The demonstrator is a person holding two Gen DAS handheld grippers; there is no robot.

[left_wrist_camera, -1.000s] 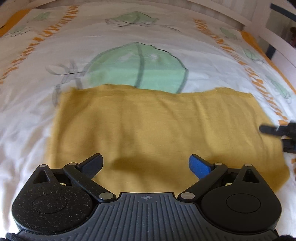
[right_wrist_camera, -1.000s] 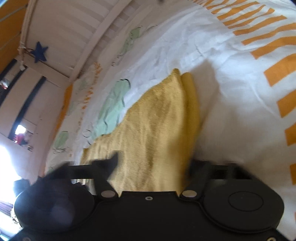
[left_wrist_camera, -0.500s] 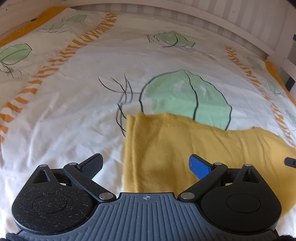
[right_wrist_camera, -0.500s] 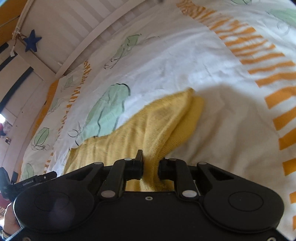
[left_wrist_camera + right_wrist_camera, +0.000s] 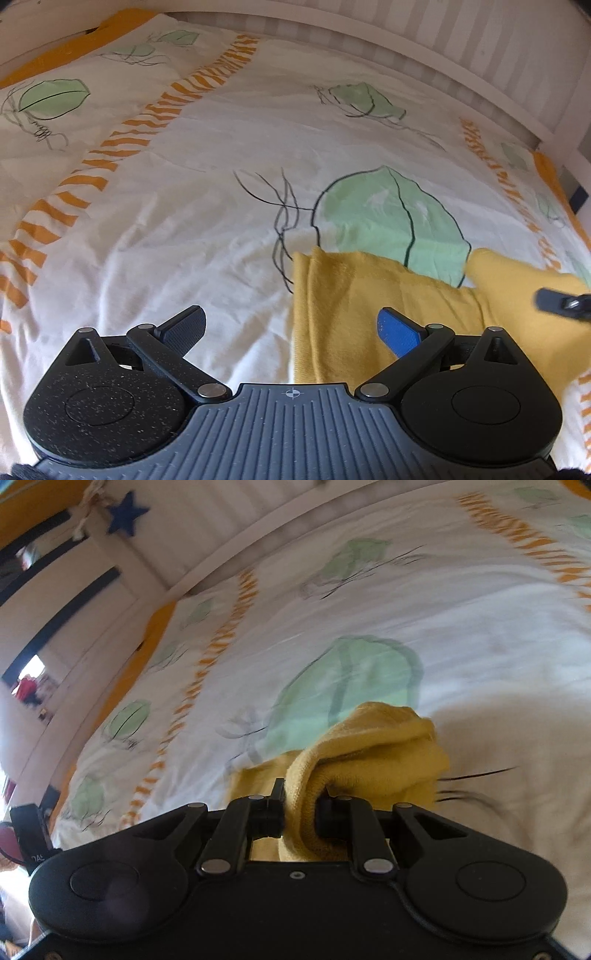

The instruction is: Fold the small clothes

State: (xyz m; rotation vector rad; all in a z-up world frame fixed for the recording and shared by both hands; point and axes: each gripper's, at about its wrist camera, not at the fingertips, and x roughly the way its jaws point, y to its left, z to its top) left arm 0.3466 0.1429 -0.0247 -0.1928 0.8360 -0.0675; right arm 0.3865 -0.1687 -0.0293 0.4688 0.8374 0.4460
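A mustard-yellow knitted garment (image 5: pixel 369 306) lies on the bed, its left edge just ahead of my left gripper (image 5: pixel 291 328). That gripper is open and holds nothing; its blue pad hangs over the cloth and its black pad over bare sheet. My right gripper (image 5: pixel 301 808) is shut on a bunched fold of the yellow garment (image 5: pixel 373 746), lifted off the sheet. The same raised end of the cloth and a dark fingertip of the right gripper (image 5: pixel 554 301) show at the right edge of the left wrist view.
The bed cover (image 5: pixel 184 206) is white with green leaf prints and orange striped bands. A white slatted bed rail (image 5: pixel 424 40) runs along the far side. A blue star (image 5: pixel 125 515) hangs on the wall to the left.
My right gripper shut on the garment's end and lifted it, bunching the cloth. The left gripper drifted left and up, staying open, so less yellow cloth lies in front of it.
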